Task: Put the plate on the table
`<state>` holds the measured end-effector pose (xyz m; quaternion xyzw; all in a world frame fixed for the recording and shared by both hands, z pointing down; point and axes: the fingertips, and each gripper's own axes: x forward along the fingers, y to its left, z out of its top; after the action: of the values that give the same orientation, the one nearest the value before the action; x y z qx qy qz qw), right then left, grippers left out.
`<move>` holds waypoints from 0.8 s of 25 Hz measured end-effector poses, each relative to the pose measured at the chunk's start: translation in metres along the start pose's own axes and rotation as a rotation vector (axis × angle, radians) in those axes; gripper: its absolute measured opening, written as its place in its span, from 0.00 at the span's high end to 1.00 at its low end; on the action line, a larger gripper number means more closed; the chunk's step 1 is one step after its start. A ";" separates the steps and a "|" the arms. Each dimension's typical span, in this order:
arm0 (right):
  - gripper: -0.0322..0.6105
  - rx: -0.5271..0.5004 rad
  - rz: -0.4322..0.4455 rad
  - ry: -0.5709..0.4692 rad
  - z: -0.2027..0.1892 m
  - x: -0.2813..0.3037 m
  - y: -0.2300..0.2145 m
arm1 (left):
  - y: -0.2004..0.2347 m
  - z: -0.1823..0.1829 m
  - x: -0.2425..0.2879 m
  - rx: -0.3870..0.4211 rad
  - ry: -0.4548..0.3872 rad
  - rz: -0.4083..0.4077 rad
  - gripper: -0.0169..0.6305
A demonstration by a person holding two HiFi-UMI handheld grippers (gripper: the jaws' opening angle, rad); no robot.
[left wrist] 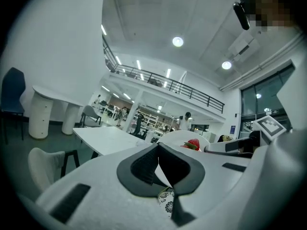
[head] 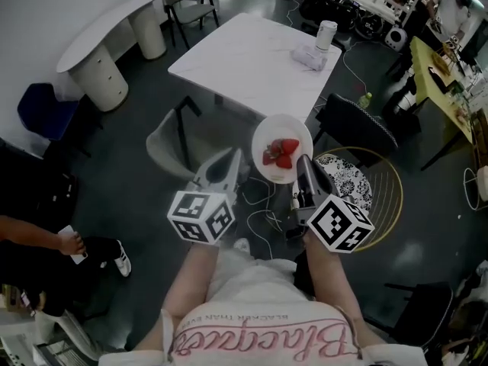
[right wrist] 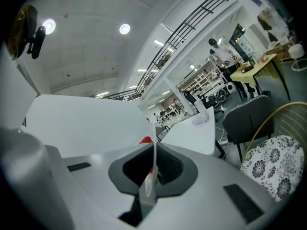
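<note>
A white plate (head: 284, 126) with a few strawberries (head: 282, 153) hangs in the air over the floor, short of the white table (head: 252, 52). My right gripper (head: 303, 163) is shut on the plate's near right rim. In the right gripper view the rim runs edge-on between the jaws of that gripper (right wrist: 153, 172), and the plate (right wrist: 86, 123) fills the left. My left gripper (head: 232, 160) hovers just left of the plate with its jaws together on nothing. The left gripper (left wrist: 158, 166) sees the plate (left wrist: 178, 136) and a strawberry (left wrist: 193, 143) to its right.
A grey chair (head: 177, 139) stands under my left gripper, and a black chair (head: 358, 124) to the right. A gold wire stool with a patterned cushion (head: 352, 180) is below the plate. A cylinder (head: 326, 34) and a packet (head: 309, 58) sit at the table's far end. Cables (head: 263, 218) trail on the floor.
</note>
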<state>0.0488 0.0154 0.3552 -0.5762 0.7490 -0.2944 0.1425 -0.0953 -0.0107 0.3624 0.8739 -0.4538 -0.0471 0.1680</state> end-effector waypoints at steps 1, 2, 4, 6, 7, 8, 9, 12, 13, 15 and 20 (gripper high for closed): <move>0.93 0.000 -0.007 -0.004 0.001 0.008 0.001 | 0.006 0.003 0.005 0.000 0.002 -0.008 0.97; 0.93 -0.001 -0.012 -0.007 0.001 0.016 0.002 | 0.012 0.006 0.010 0.000 0.004 -0.015 0.97; 0.93 -0.004 -0.020 -0.008 0.003 0.031 0.005 | 0.024 0.011 0.019 -0.002 0.005 -0.024 0.97; 0.93 -0.009 -0.025 -0.004 0.004 0.043 0.007 | 0.032 0.016 0.026 -0.002 0.005 -0.030 0.97; 0.93 -0.011 -0.028 -0.003 0.005 0.050 0.007 | 0.036 0.019 0.030 -0.001 0.005 -0.032 0.97; 0.93 -0.013 -0.029 -0.002 0.006 0.056 0.007 | 0.040 0.021 0.034 -0.001 0.004 -0.033 0.97; 0.93 -0.015 -0.030 0.000 0.007 0.062 0.007 | 0.044 0.022 0.037 -0.001 0.003 -0.033 0.97; 0.93 -0.021 -0.033 0.004 0.008 0.079 0.005 | 0.056 0.024 0.047 -0.005 0.003 -0.033 0.97; 0.93 -0.024 -0.033 0.007 0.009 0.085 0.004 | 0.059 0.024 0.050 -0.008 0.003 -0.032 0.97; 0.93 -0.028 -0.029 0.011 0.010 0.098 0.005 | 0.068 0.025 0.057 -0.016 0.005 -0.028 0.97; 0.93 -0.033 -0.019 0.029 0.012 0.133 0.004 | 0.090 0.027 0.078 -0.030 0.016 -0.019 0.97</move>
<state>0.0129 -0.1130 0.3600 -0.5813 0.7502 -0.2917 0.1190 -0.1259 -0.1287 0.3730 0.8759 -0.4433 -0.0483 0.1841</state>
